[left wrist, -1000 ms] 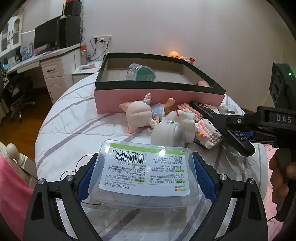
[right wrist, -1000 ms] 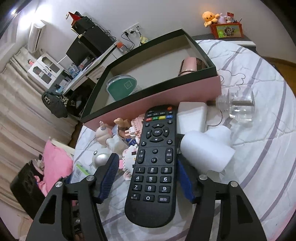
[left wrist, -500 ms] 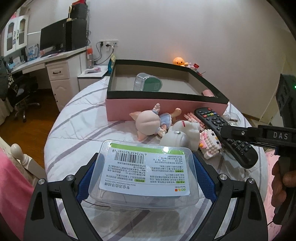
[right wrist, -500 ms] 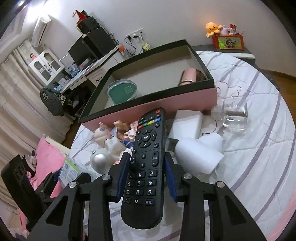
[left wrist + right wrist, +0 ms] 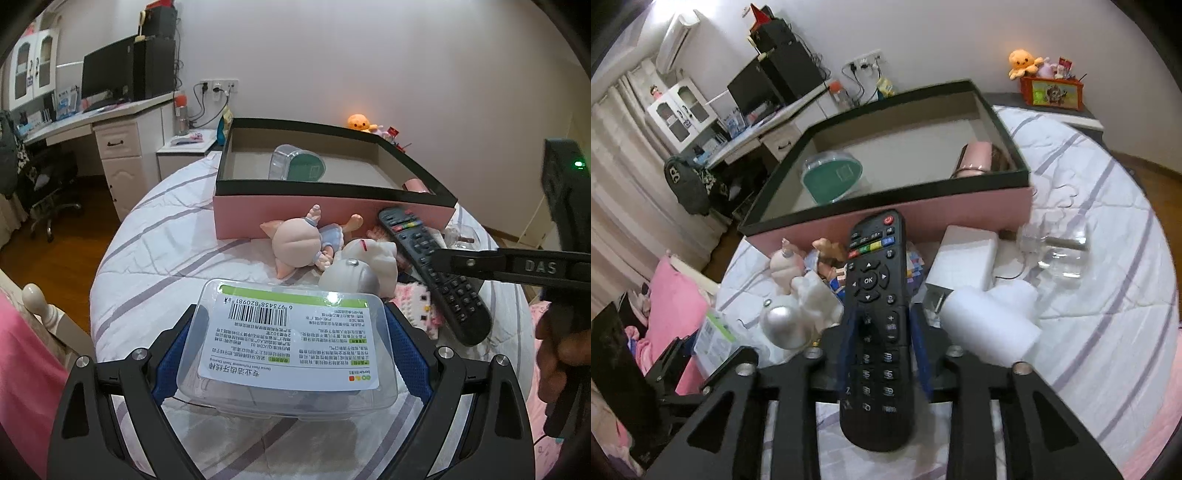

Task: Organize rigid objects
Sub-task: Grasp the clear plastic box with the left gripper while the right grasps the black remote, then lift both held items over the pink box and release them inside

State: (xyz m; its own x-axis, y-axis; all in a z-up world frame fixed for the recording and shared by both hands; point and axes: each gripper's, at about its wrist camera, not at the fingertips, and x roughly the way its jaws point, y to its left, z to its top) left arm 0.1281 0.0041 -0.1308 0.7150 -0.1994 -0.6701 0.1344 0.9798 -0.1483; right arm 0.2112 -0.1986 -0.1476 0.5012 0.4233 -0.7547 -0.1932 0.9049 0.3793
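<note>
left hand-held gripper [image 5: 290, 354]: pinching clear plastic case [image 5: 288, 350] | right hand-held gripper [image 5: 882, 343]: pinching black remote [image 5: 877, 314] | pink box [image 5: 960, 212]: bed's far edge

The left claw [image 5: 291, 354] is squeezed tight on a clear box [image 5: 291, 350]. The right claw [image 5: 884, 347] is squeezed tight on a black remote [image 5: 879, 314], with a hand [image 5: 561, 354] gripping its handle.

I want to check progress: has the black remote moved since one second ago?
Yes. The black remote was lying flat between open pads; now the right hand-held gripper is shut on it, lifted, its tip nearer the pink box.
</note>
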